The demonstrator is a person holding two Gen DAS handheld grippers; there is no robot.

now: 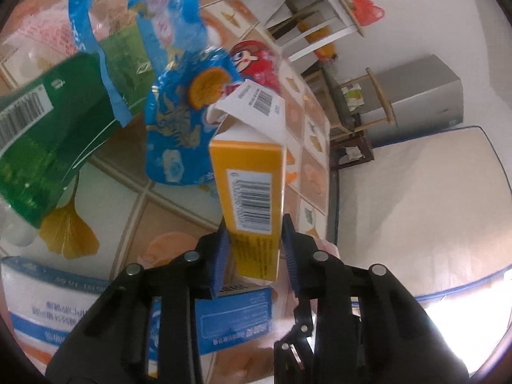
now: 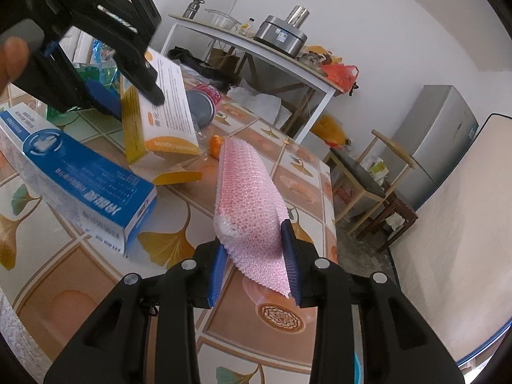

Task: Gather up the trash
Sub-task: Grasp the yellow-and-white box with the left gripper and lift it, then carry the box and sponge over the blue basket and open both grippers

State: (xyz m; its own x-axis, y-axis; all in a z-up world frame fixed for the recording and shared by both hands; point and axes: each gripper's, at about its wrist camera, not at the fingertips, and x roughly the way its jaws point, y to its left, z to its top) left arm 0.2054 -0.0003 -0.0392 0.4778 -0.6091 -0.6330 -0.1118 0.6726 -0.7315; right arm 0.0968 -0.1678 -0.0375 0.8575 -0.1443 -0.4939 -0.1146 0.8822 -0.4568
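Note:
A yellow and white carton (image 1: 248,172) with a barcode and an open top flap stands between the blue pads of my left gripper (image 1: 254,227), which is shut on its lower end. The right wrist view shows the same carton (image 2: 160,118) tilted above the table, with the left gripper (image 2: 128,99) clamped on it. My right gripper (image 2: 254,233) is shut on a pink bubble-wrap sheet (image 2: 246,192) that sticks out forward over the tiled table (image 2: 300,185).
A blue and white box (image 2: 80,172) lies at the left. A green packet (image 1: 48,147), a blue snack wrapper (image 1: 172,121), a red can (image 1: 256,60) and an orange peel (image 2: 216,145) lie farther back. The table's edge (image 2: 331,192) runs at the right, above the floor.

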